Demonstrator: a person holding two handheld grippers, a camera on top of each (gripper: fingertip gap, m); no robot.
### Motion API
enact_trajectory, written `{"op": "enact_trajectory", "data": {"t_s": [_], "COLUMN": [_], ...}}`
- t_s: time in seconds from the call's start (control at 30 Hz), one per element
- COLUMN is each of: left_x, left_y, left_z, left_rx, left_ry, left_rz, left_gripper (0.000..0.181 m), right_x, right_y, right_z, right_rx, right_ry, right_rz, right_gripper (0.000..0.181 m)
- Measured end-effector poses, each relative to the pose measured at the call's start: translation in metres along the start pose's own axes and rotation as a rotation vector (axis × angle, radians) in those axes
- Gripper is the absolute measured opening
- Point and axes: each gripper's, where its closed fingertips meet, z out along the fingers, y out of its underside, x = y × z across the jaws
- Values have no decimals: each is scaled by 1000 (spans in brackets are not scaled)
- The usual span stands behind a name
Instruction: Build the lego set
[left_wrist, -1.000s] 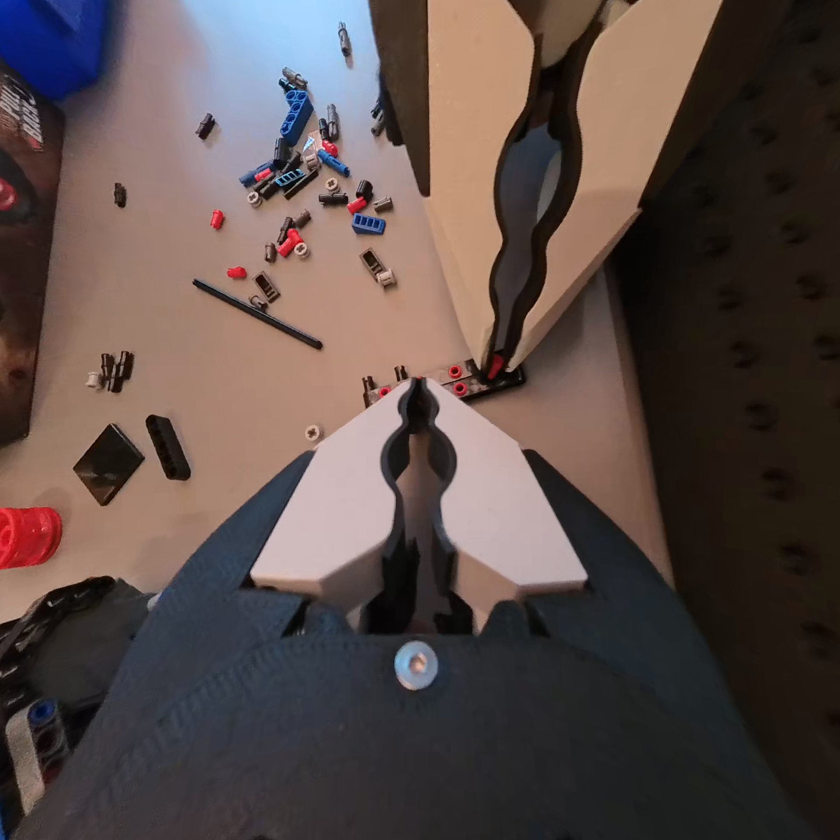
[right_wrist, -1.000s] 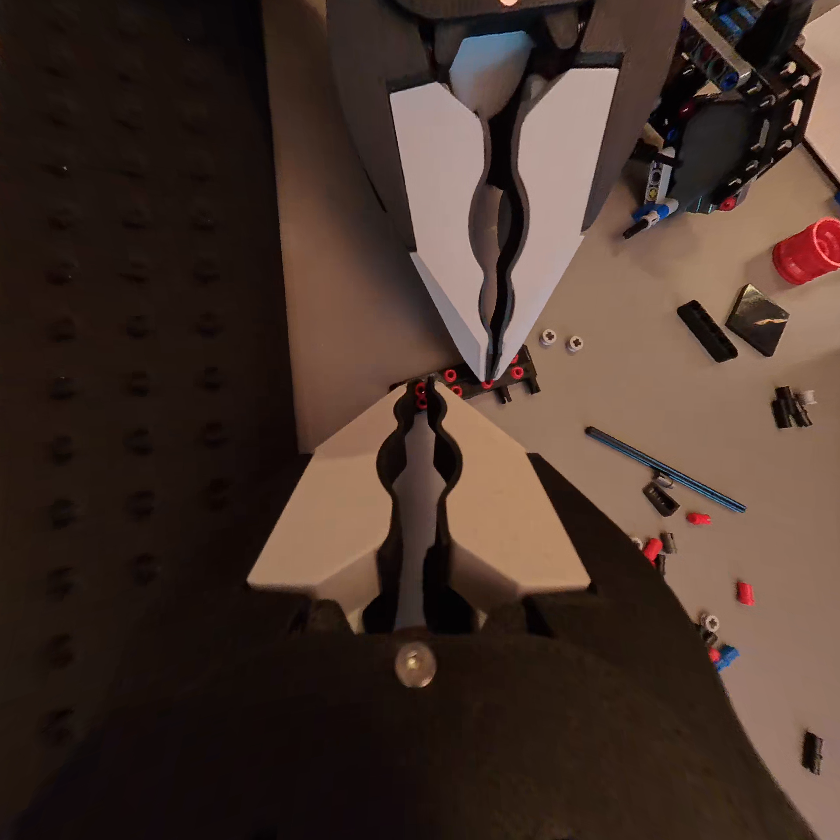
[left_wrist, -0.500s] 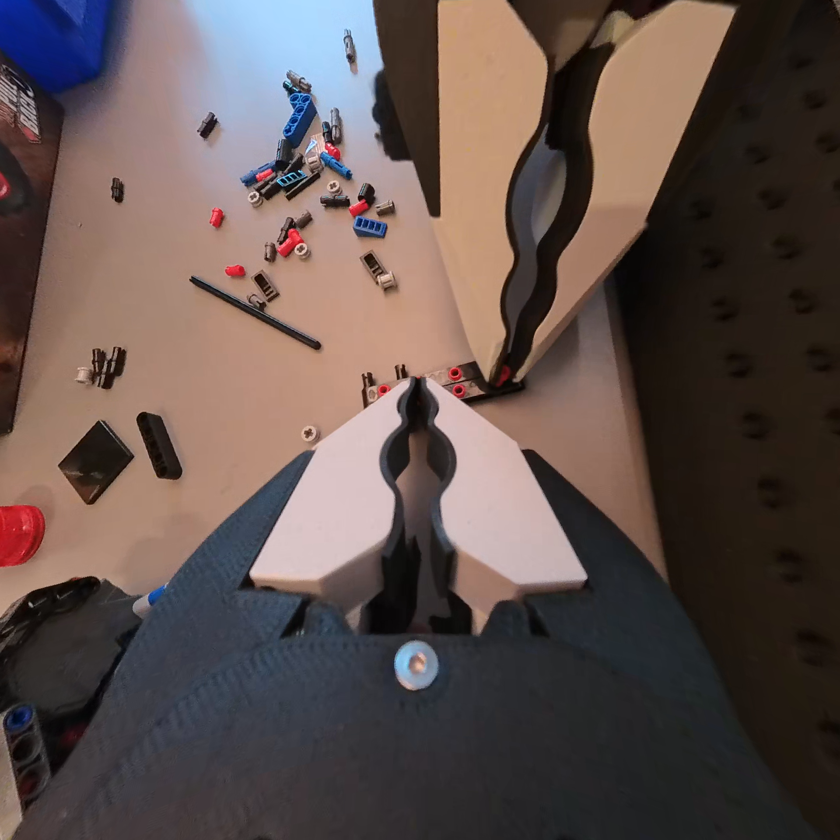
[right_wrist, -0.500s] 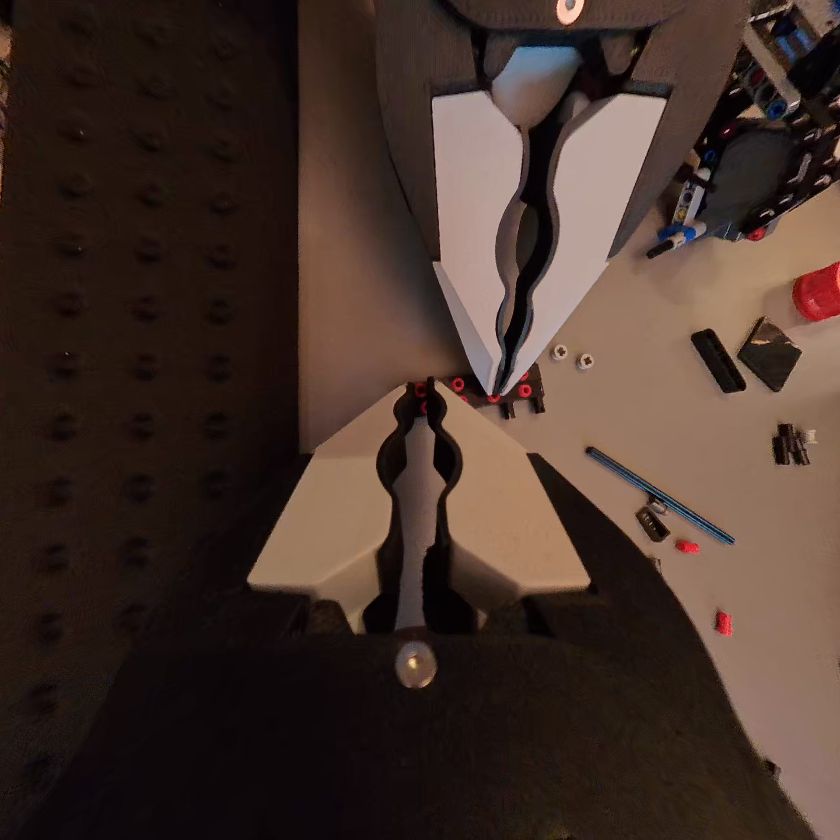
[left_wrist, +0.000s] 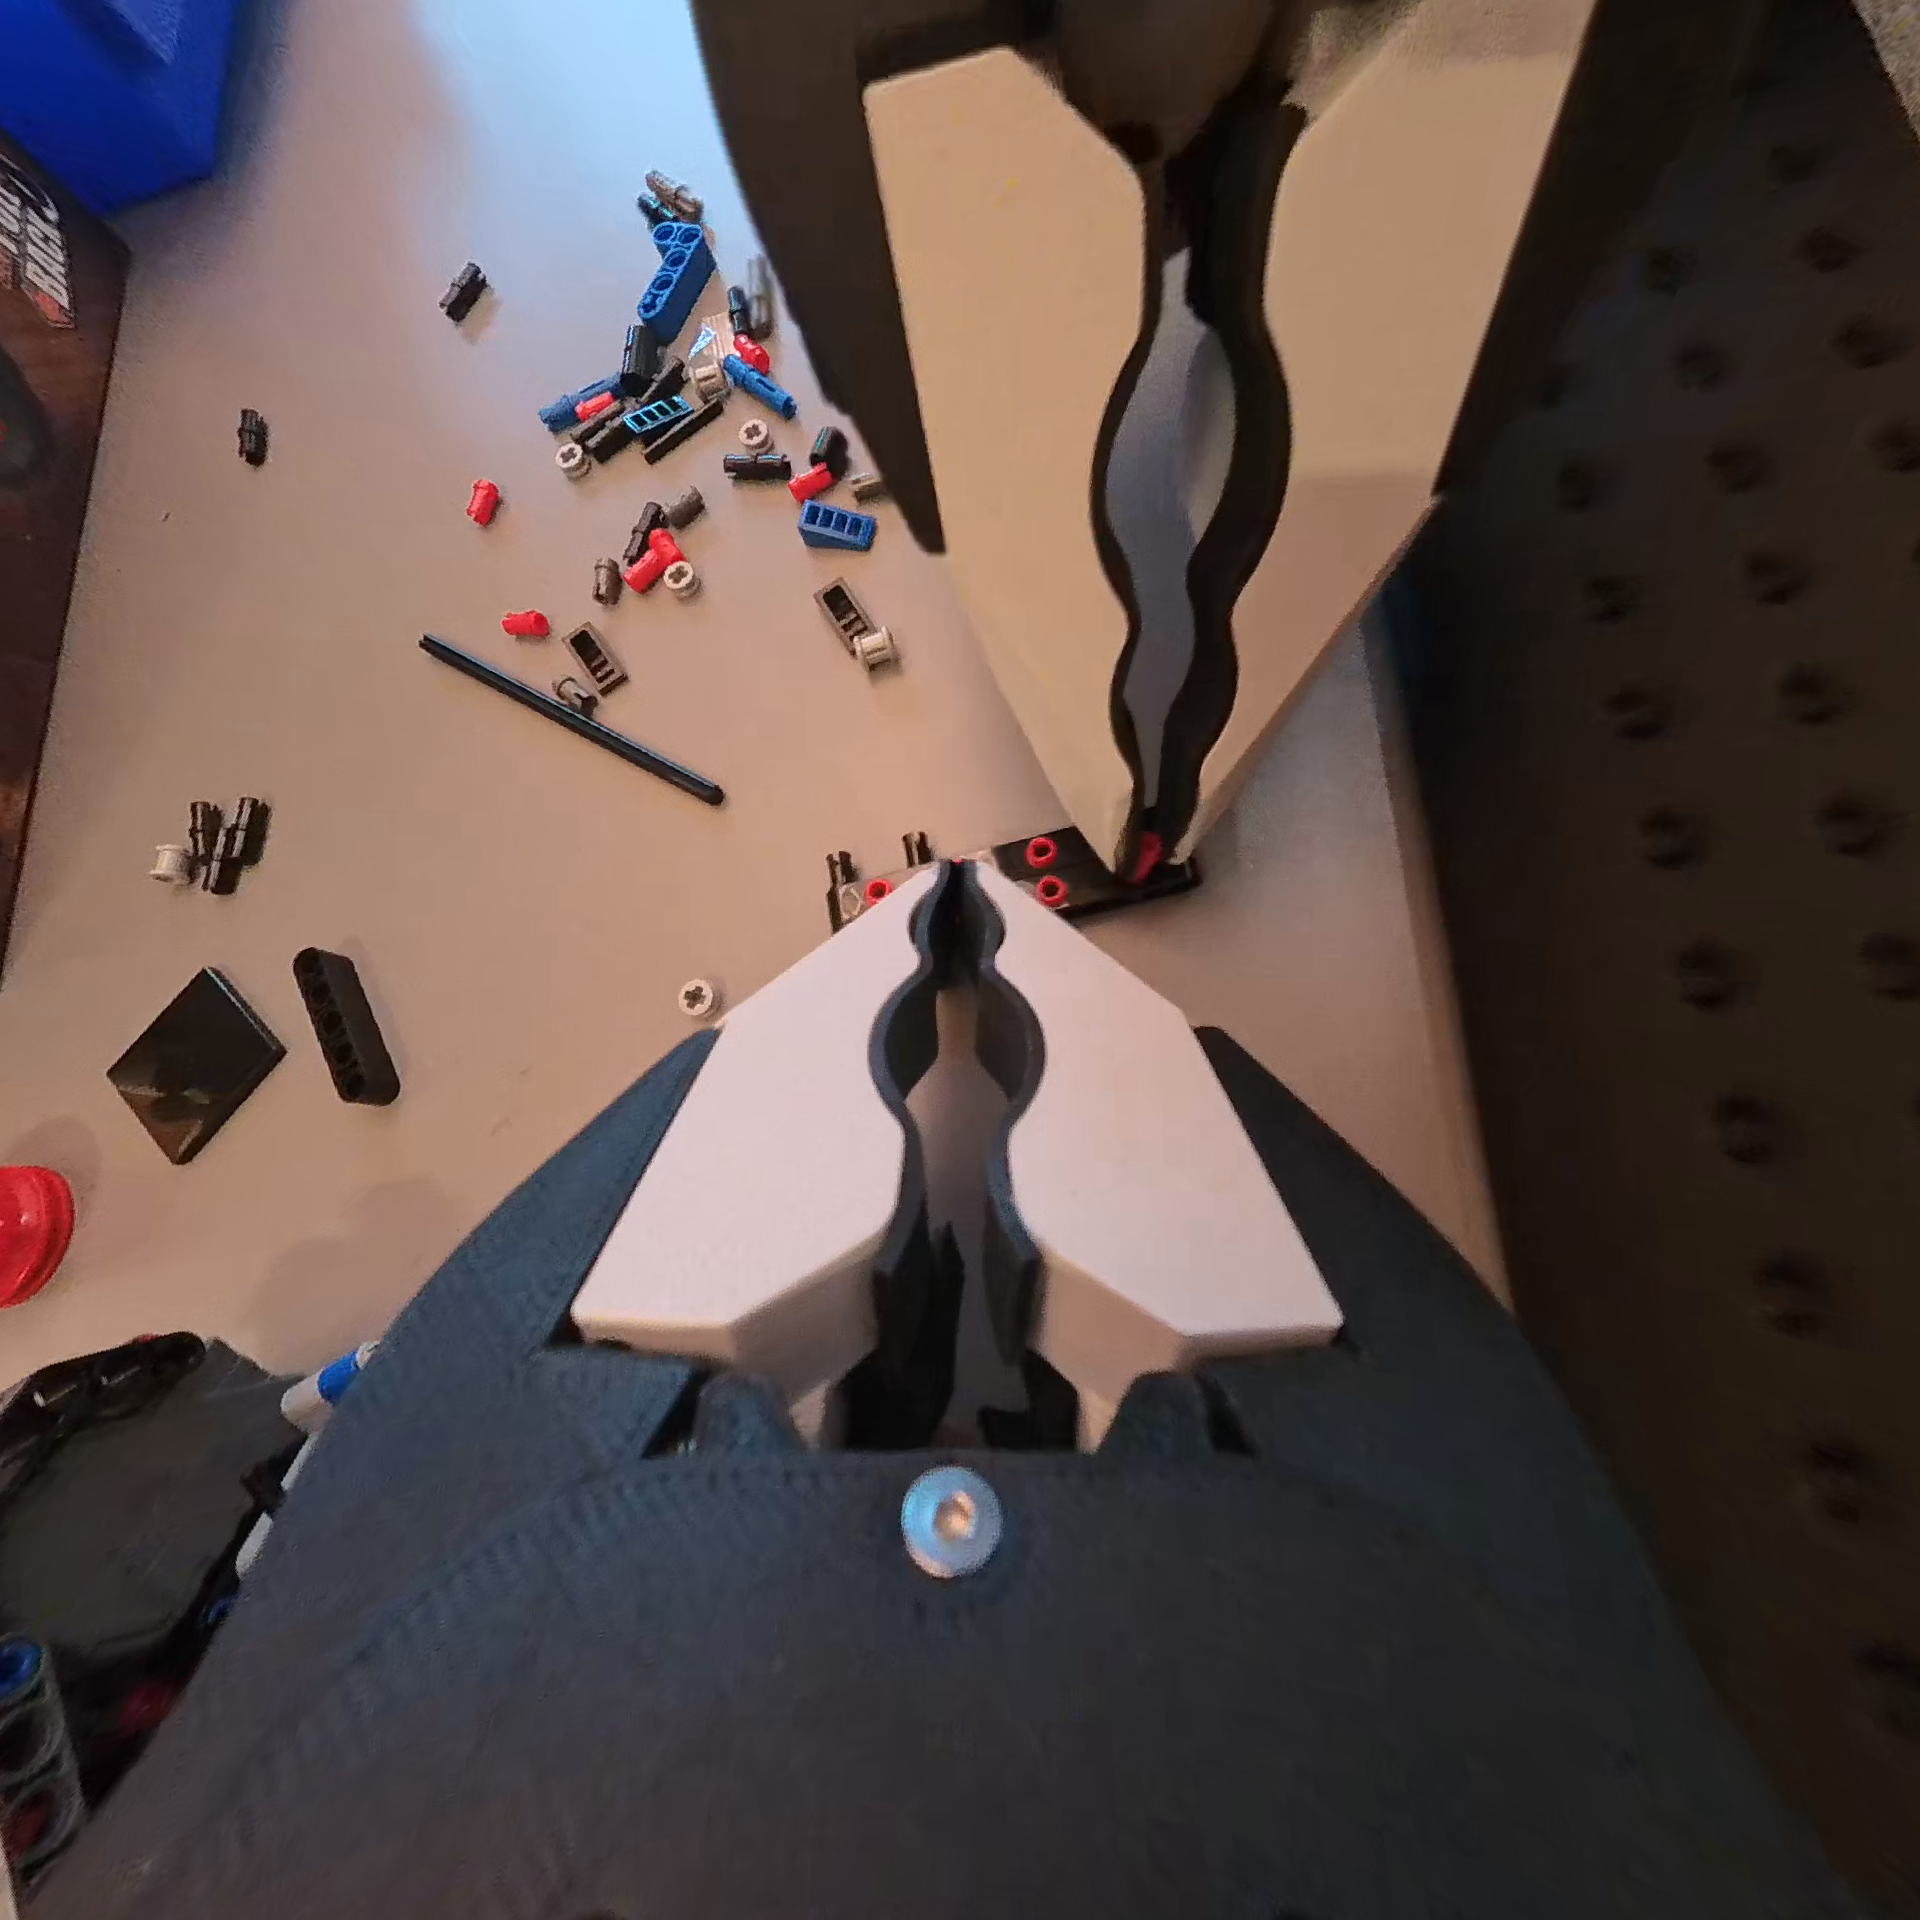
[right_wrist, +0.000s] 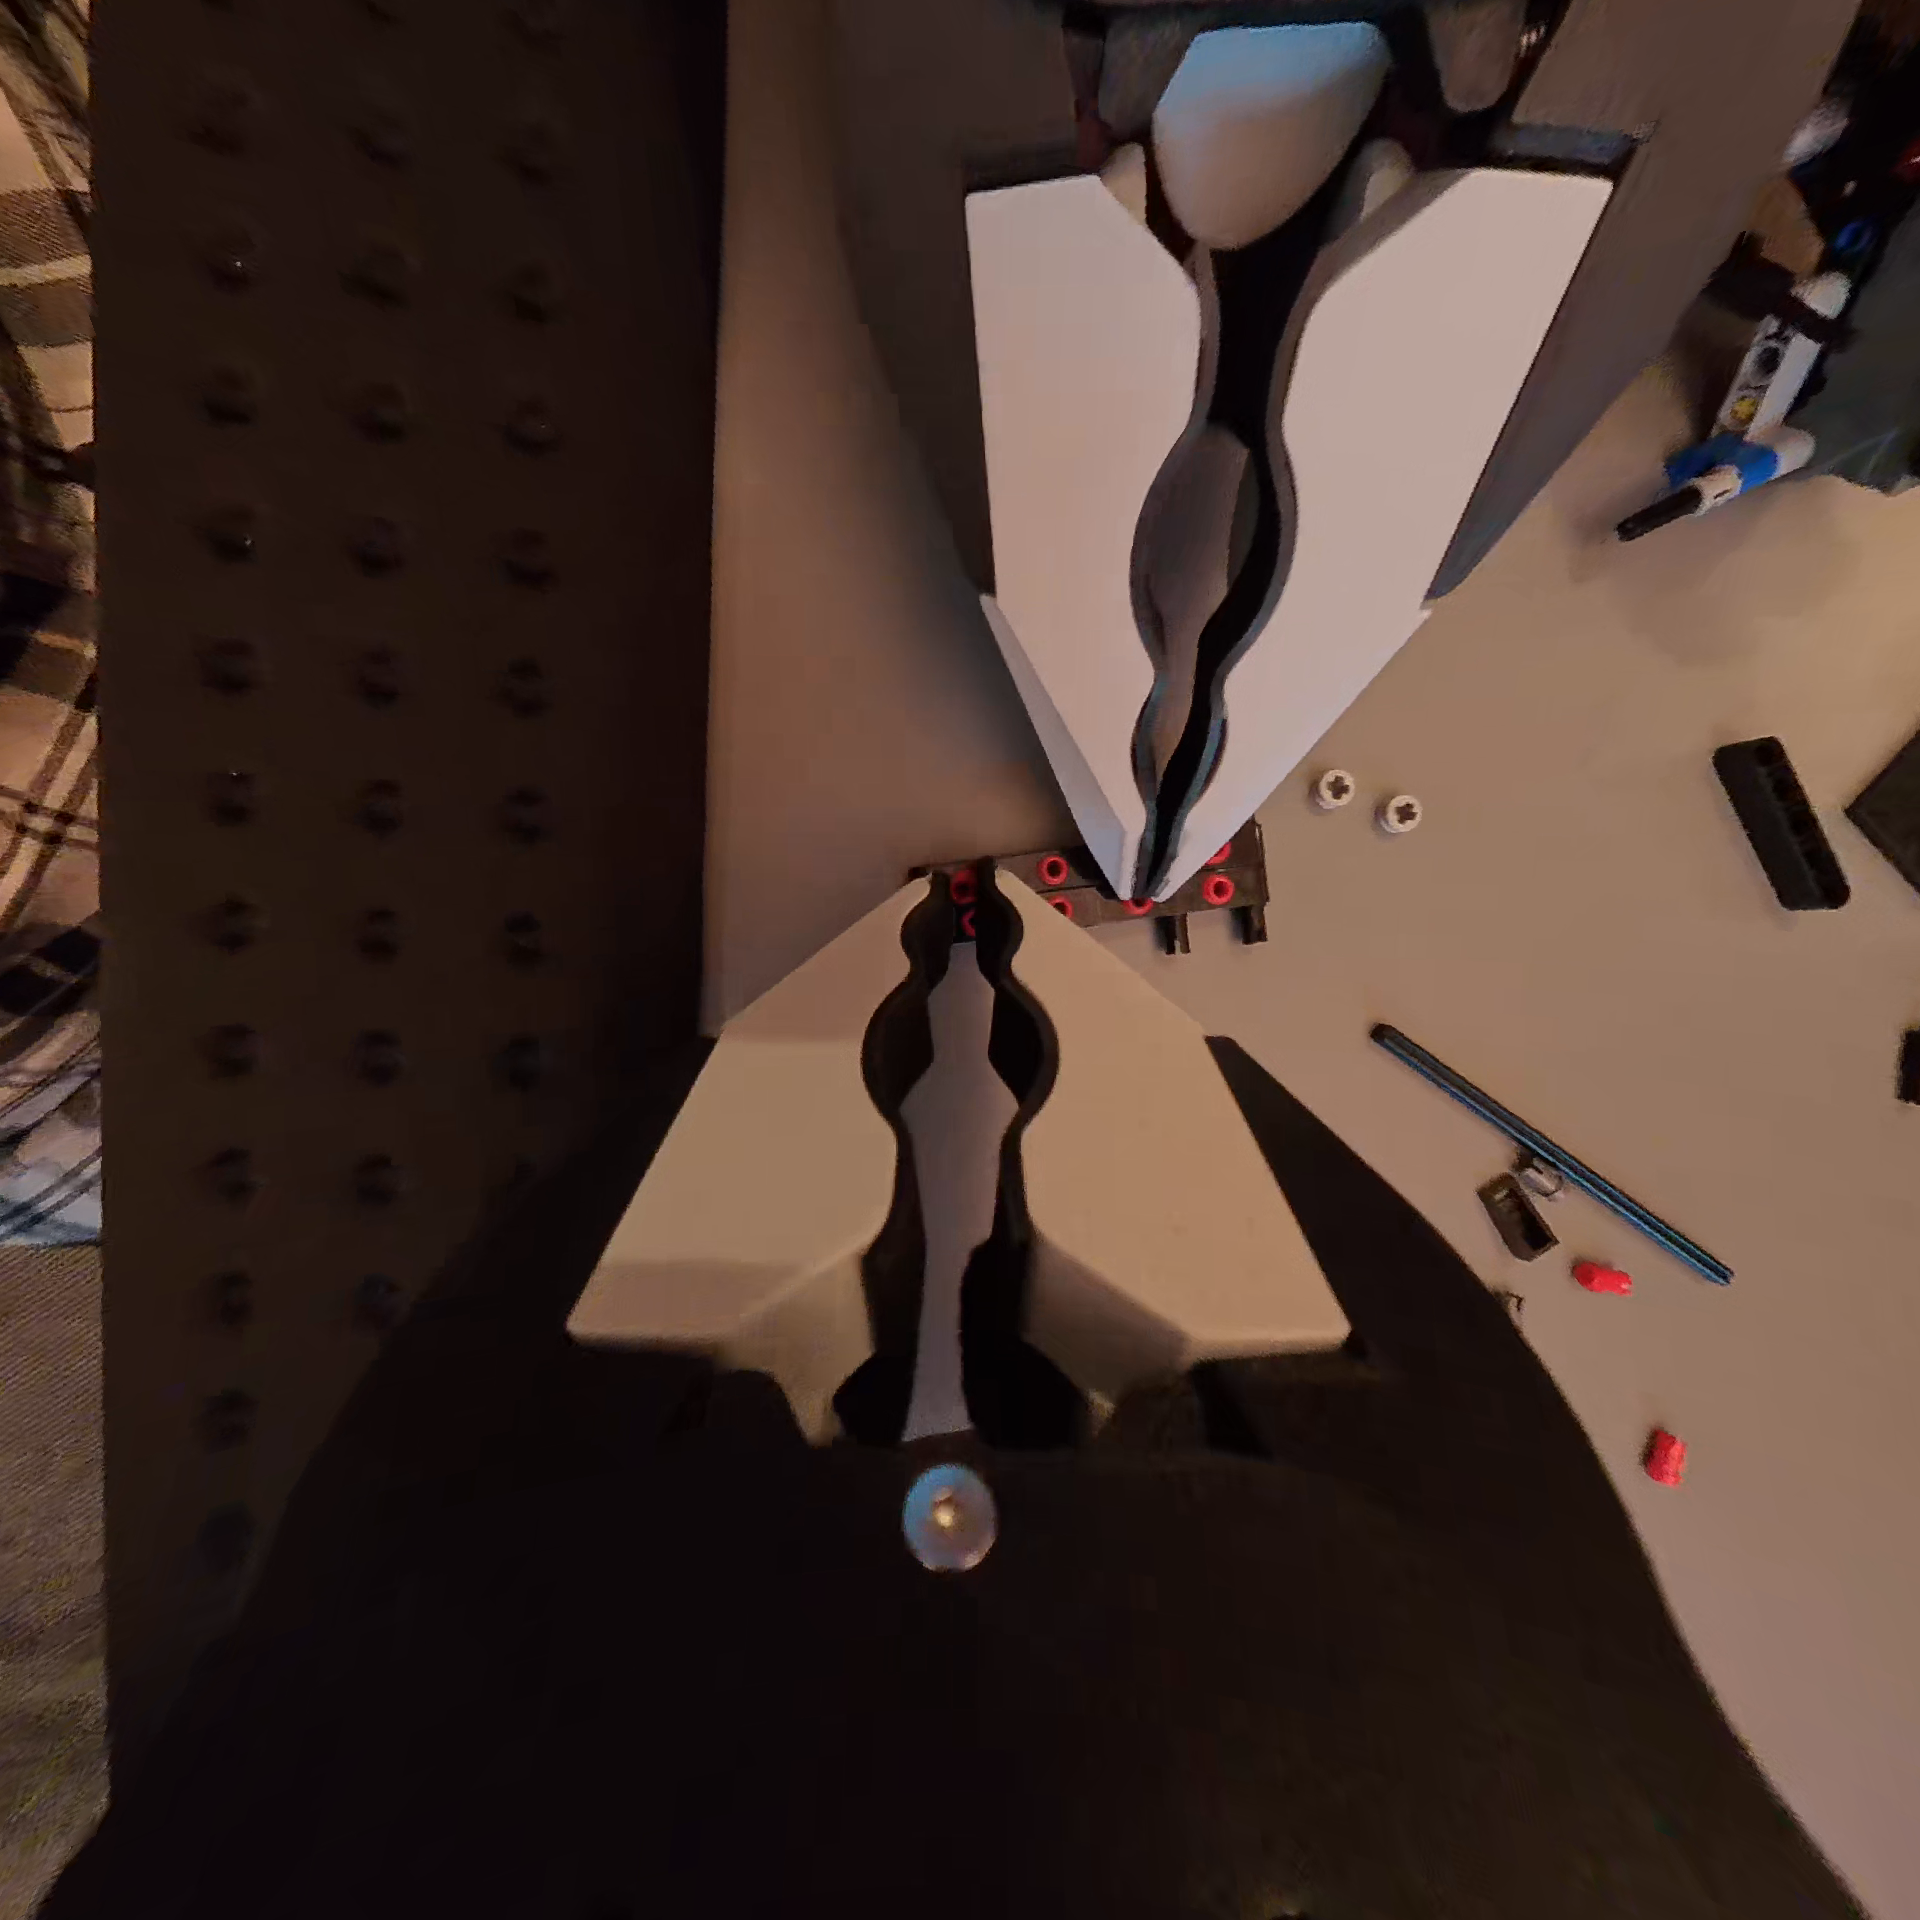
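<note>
The pale bench (left_wrist: 312, 831) carries everything, edged by a dark studded mat (left_wrist: 1714, 935); the left gripper (left_wrist: 954, 868) and right gripper (left_wrist: 1148, 857) meet tip to tip over a black lego beam assembly (left_wrist: 1039, 878) with red pins, lying flat near the bench edge; the left fingers are pinched onto its middle, the right fingers nipping a red pin (left_wrist: 1143, 854) at its end; a long black axle (left_wrist: 571, 717) lies apart, loose blue, red and black pieces (left_wrist: 675, 416) beyond.

blue bin (left_wrist: 99, 88) far left, dark studded mat (left_wrist: 1704, 831) right.
</note>
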Motion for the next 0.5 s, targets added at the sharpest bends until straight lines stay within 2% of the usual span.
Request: {"op": "enact_trajectory", "data": {"t_s": [0.27, 0.5], "left_x": [2, 3], "left_y": [-1, -1], "left_z": [1, 1], "left_rx": [18, 24], "left_ry": [26, 35], "left_rz": [-18, -28], "left_gripper": [0, 0], "right_x": [-3, -3], "right_y": [1, 1], "right_z": [1, 1], "right_rx": [-130, -122], "right_ry": [-155, -225], "right_rz": [-62, -53], "right_gripper": [2, 3]}}
